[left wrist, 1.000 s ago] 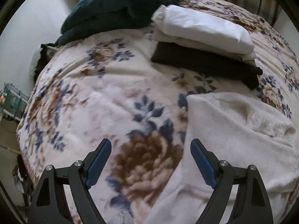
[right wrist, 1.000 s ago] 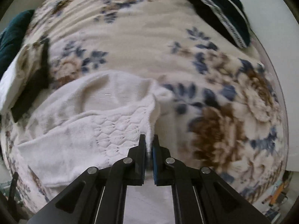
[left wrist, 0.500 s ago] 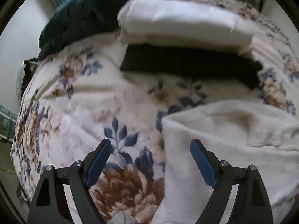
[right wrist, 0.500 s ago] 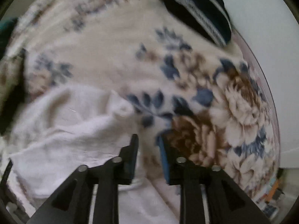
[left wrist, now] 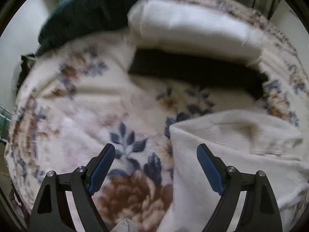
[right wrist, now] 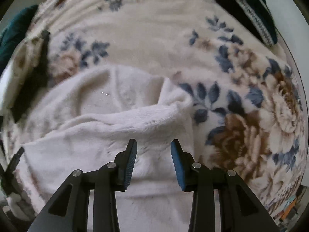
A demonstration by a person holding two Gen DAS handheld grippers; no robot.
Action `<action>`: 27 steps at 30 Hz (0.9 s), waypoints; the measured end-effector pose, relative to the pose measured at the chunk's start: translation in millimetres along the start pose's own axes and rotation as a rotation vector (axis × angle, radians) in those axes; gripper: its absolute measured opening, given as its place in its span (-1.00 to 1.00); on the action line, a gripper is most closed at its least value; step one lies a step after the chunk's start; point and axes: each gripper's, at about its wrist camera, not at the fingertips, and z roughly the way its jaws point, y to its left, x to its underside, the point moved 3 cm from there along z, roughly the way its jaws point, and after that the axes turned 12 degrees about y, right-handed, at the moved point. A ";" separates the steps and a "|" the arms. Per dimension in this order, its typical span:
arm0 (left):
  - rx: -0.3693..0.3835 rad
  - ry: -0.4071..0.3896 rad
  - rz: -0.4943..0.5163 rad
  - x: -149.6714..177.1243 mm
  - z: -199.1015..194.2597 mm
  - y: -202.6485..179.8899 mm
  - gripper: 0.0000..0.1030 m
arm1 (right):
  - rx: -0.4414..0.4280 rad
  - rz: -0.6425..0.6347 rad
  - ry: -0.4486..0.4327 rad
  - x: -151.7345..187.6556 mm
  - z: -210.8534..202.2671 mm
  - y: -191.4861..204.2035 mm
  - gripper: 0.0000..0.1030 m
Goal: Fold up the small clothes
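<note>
On floral blanket [right wrist: 154, 29], cream garment [right wrist: 115, 119], unlabelled

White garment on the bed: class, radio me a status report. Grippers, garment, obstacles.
Right gripper just opening, nothing pinched. Left gripper wide open, empty. White garment lies part-folded on floral blanket. Folded stack sits apart, nothing in the way.

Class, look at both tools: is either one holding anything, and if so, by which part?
Nothing is held. The right tool has just been opening and stands over the white garment; the left tool is open above the floral blanket.
</note>
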 end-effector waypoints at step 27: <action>0.185 0.440 0.490 413.9 -19.4 -373.8 -0.60 | -0.116 -0.283 0.236 28.4 -33.0 -194.4 0.11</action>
